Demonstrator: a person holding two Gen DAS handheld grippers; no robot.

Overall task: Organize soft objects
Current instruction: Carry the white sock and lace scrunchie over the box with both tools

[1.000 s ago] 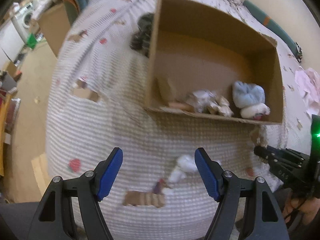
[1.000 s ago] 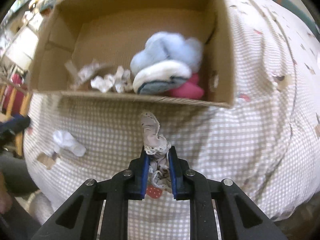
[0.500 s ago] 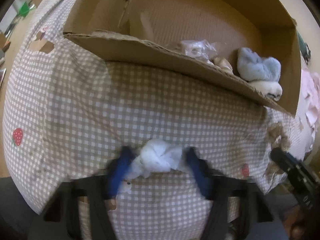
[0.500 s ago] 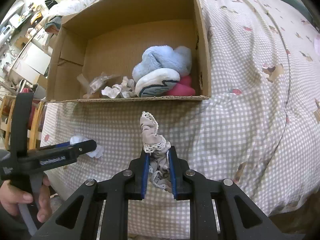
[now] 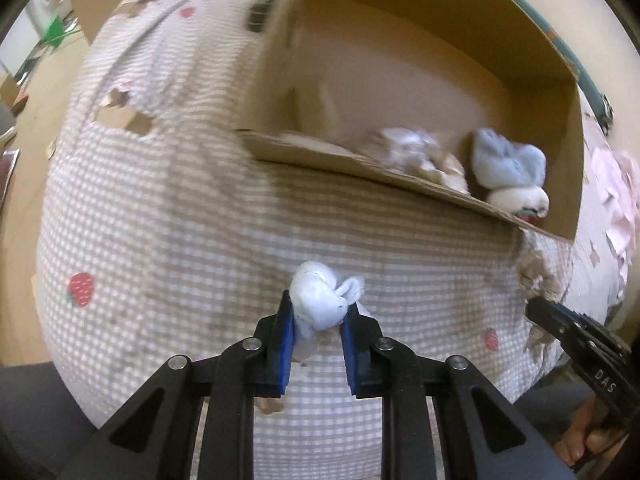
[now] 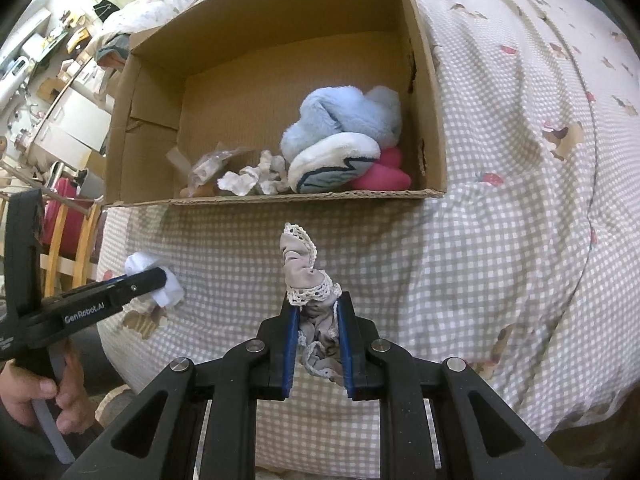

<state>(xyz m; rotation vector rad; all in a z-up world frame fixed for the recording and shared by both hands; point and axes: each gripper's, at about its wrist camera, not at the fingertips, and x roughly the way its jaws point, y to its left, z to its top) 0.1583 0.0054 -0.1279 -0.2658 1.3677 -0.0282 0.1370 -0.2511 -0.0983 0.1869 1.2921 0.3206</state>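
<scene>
Left tongs (image 5: pixel 316 312), wide apart a second ago, now closing on the small white balled sock (image 5: pixel 322 300) lying on the checked bedspread (image 5: pixel 160 220). Right tongs (image 6: pixel 316 320) stay clamped on the grey lace-trimmed cloth (image 6: pixel 304 276), short of the open cardboard box (image 6: pixel 280 200).

Bed (image 6: pixel 500 240) covered by a checked bedspread (image 5: pixel 180 220) printed with strawberries (image 5: pixel 81 288) and small brown figures. Wooden chair (image 6: pixel 74 240) stands beside the bed at left, with a red item on it. Cluttered shelves (image 6: pixel 48 52) and white cabinets (image 6: pixel 72 120) lie beyond. Wooden floor (image 5: pixel 24 128) visible; green object (image 5: pixel 54 32) blurred.
</scene>
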